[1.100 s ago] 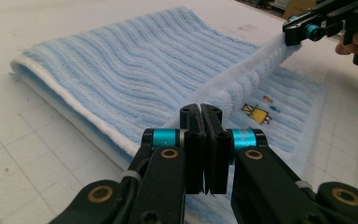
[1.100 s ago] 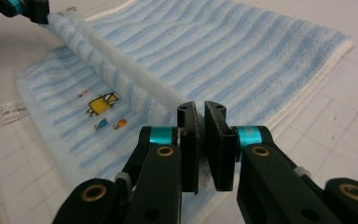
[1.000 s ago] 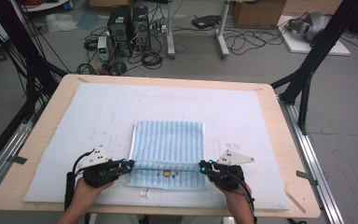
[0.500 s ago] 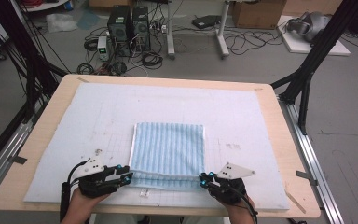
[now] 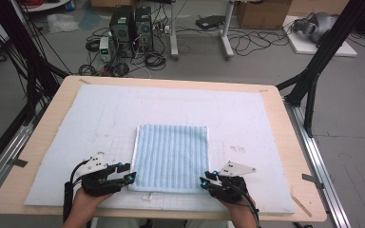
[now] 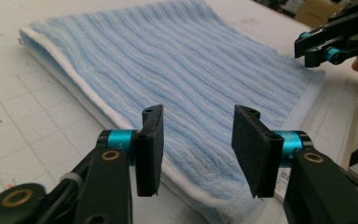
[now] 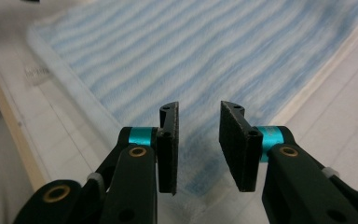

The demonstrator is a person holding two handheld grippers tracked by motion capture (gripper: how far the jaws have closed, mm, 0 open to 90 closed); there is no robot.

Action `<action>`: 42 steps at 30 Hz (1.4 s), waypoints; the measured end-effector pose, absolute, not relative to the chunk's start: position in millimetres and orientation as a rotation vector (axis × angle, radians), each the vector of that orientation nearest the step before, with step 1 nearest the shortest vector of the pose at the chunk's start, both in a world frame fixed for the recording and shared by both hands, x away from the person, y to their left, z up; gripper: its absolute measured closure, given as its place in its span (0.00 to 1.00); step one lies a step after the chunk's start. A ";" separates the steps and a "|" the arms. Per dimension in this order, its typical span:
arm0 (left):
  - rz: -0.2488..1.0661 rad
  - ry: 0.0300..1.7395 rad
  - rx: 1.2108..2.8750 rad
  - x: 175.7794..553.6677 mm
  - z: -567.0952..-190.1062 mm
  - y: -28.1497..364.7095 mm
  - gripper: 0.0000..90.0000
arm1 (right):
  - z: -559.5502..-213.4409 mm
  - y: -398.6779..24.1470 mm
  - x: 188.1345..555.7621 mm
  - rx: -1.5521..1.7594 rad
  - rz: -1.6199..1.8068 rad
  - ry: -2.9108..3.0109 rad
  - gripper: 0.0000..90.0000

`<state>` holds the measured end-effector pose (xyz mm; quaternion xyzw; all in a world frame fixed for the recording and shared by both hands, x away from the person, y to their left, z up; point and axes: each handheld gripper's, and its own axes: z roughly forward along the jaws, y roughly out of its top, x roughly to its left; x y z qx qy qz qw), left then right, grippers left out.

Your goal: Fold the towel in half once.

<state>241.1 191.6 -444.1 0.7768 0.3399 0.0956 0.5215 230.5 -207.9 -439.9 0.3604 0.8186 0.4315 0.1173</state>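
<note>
A light blue striped towel (image 5: 171, 156) lies folded flat in the middle of the white mat (image 5: 100, 118). My left gripper (image 5: 132, 176) rests at the towel's near left corner. In the left gripper view, the left gripper (image 6: 198, 144) is open, its pads (image 6: 149, 149) hovering over the white hem of the towel (image 6: 191, 65). My right gripper (image 5: 203, 182) sits at the near right corner. The right gripper (image 7: 198, 140) is open too, above the edge of the towel (image 7: 191, 46), holding nothing. The right gripper (image 6: 328, 44) appears far off in the left gripper view.
The mat covers a wooden table (image 5: 47, 137). A small white label (image 5: 146, 195) lies on the mat just in front of the towel. Beyond the far edge, computer towers (image 5: 130, 23) and cables sit on the floor. Black frame legs (image 5: 313, 71) stand at both sides.
Both grippers have drawn back a little toward the table's near edge. The towel's near edge, raised a second ago, now lies flat.
</note>
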 end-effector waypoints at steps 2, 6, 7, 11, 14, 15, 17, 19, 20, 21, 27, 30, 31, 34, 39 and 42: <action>0.208 0.818 1.911 241.2 -446.7 188.4 0.70 | -444.1 -205.1 231.1 1.052 1.219 2.427 0.78; 0.178 0.847 2.006 241.4 -452.1 184.1 0.81 | -447.3 -206.2 229.4 1.025 1.169 2.455 0.80; 0.177 0.854 2.000 240.6 -452.2 184.2 0.82 | -447.1 -207.0 228.4 1.012 1.157 2.459 0.80; 0.153 0.863 2.035 242.7 -447.6 186.3 0.88 | -444.4 -208.3 225.7 1.014 1.151 2.480 0.79; 0.163 0.857 2.010 248.4 -445.3 188.0 0.83 | -439.3 -212.0 228.4 1.023 1.234 2.444 0.78; 0.169 0.850 1.996 251.3 -444.5 188.6 0.82 | -437.0 -213.2 230.3 1.031 1.263 2.424 0.78; 0.189 0.846 1.961 258.3 -442.1 189.5 0.83 | -433.1 -214.7 236.2 1.022 1.272 2.397 0.80; 0.218 0.846 1.929 268.4 -439.1 189.8 0.85 | -431.0 -215.1 244.6 1.024 1.272 2.376 0.81; 0.233 0.855 1.923 274.6 -437.3 189.5 0.85 | -430.3 -214.9 249.5 1.032 1.269 2.363 0.81; 0.239 0.867 1.913 280.9 -435.5 189.4 0.85 | -429.9 -214.2 255.2 1.042 1.275 2.355 0.81; 0.266 0.912 1.877 319.6 -432.1 185.6 0.85 | -433.7 -206.3 295.1 1.089 1.234 2.328 0.81; 0.284 0.930 1.871 336.6 -435.0 181.9 0.86 | -435.8 -204.1 312.7 1.119 1.208 2.312 0.81; 0.290 0.935 1.879 341.7 -435.9 180.4 0.86 | -435.9 -203.7 318.1 1.120 1.195 2.307 0.81; 0.291 0.968 1.897 355.8 -439.1 176.1 0.81 | -435.6 -202.8 334.5 1.145 1.184 2.277 0.80; 0.295 1.008 1.921 369.1 -447.5 170.5 0.78 | -440.3 -200.9 361.0 1.208 1.164 2.274 0.80; 0.314 1.010 1.958 371.9 -450.8 169.3 0.80 | -445.9 -201.1 368.7 1.224 1.119 2.289 0.80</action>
